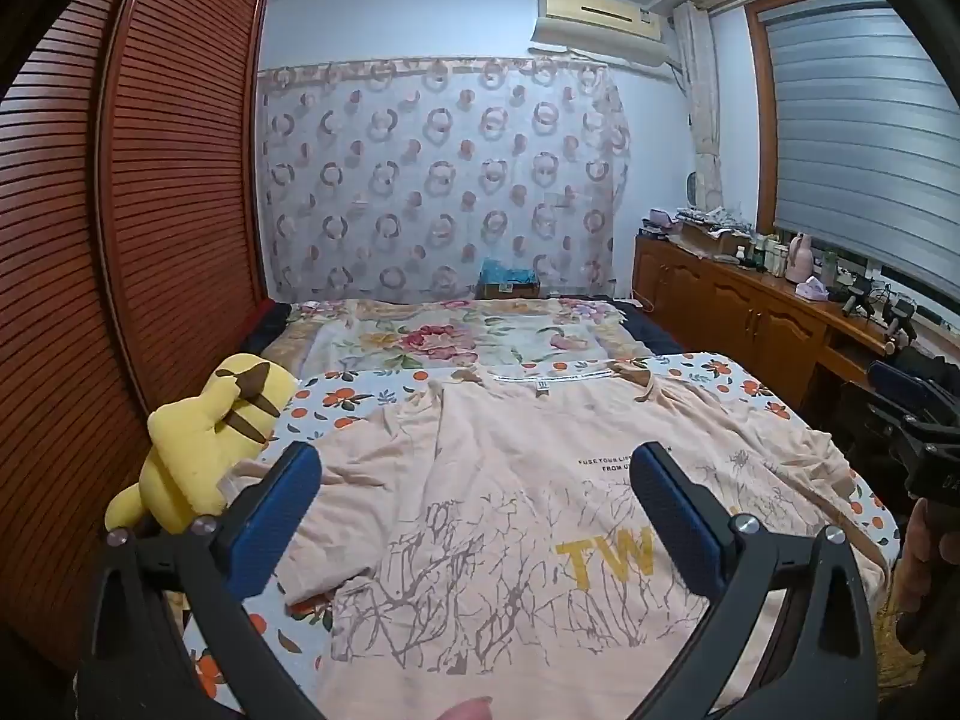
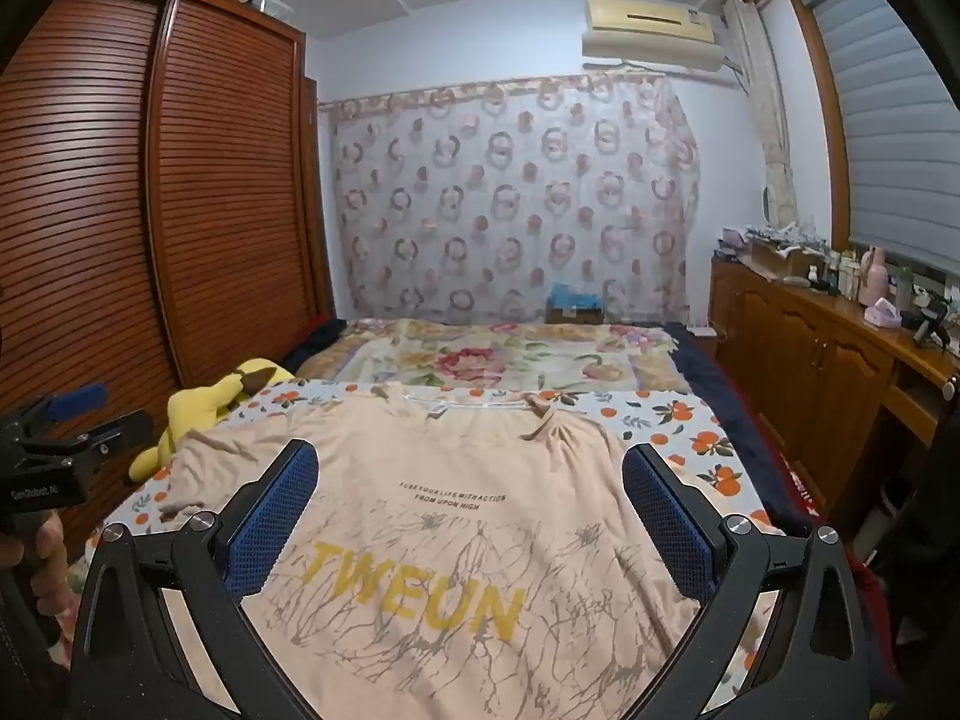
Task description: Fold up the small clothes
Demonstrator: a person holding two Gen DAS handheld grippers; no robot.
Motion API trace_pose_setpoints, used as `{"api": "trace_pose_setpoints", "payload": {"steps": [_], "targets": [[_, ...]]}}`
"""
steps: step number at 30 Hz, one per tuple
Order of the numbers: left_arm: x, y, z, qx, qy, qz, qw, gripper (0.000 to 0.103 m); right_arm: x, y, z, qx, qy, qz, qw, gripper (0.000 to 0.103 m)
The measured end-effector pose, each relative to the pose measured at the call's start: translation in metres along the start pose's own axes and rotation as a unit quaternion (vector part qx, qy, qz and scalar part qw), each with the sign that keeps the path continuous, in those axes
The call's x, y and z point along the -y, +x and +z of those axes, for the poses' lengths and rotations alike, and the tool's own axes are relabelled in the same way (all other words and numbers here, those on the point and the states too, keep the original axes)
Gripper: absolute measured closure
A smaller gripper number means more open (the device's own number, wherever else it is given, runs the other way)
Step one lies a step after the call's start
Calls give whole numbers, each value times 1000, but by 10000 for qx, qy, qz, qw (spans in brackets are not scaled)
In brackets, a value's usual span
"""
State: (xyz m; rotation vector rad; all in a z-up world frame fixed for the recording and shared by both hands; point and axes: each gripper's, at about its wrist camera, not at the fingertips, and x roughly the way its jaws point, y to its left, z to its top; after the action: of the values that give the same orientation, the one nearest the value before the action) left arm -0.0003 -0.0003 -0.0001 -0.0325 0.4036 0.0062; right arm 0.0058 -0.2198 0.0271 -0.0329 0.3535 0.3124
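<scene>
Peach tee laid out on the bed, both claws wide apart w/ nothing in them

Peach T-shirt (image 2: 456,516) w/ yellow "TWEUN" print + brown branch pattern lies face up, mostly flat, on an orange-fruit-print sheet (image 2: 690,426) on the bed, collar at the far end, some wrinkles on its left side. Left claw (image 1: 474,498) and right claw (image 2: 468,498) both hover above the near half of the shirt, blue pads spread wide, not touching fabric afaict. Yellow Pikachu plush (image 1: 204,438) sits at the left edge of the bed, just beside the shirt's left sleeve, next to the slatted wood wardrobe (image 1: 168,180). Floral blanket (image 2: 498,354) covers the far part of the bed.
</scene>
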Motion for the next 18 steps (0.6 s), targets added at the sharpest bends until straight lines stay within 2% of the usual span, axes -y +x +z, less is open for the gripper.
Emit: {"api": "trace_pose_setpoints", "payload": {"steps": [9, 10, 18], "targets": [[-8, 2, 3, -7, -103, -99, 9999, 0, 0, -1, 0, 8, 26, -3, 10000, 0], [-2, 0, 0, 12, 13, -2, 10000, 0, 0, -2, 1, 13, 19, -8, 10000, 0], [-2, -4, 3, 29, 21, 15, 10000, 0, -1, 0, -1, -25, 25, 15, 10000, 0]]}}
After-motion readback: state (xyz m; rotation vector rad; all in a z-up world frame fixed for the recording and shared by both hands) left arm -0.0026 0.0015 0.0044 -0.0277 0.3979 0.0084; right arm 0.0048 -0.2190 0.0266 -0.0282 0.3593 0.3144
